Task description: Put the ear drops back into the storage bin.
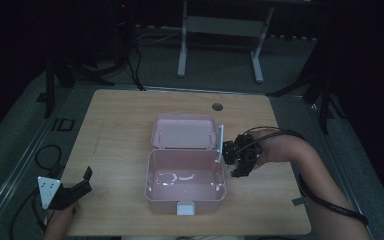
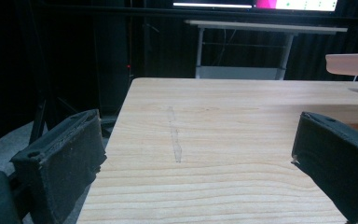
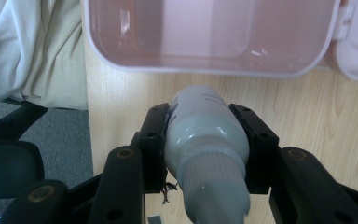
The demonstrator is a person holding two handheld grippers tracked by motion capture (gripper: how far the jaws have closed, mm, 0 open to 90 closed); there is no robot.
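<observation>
1. Clamped between the right gripper jaws, a white bottle rides cap-end toward the hand, body aimed at the pink box, just off its right wall, likely bound for the tub.
2. Box lid lies hinged back, leaving the way in clear.
3. Left of the box, well apart, the left gripper waits with jaws spread, holding nothing.

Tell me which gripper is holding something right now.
The right gripper, shut on the white bottle beside the pink box; the left gripper is open.
</observation>
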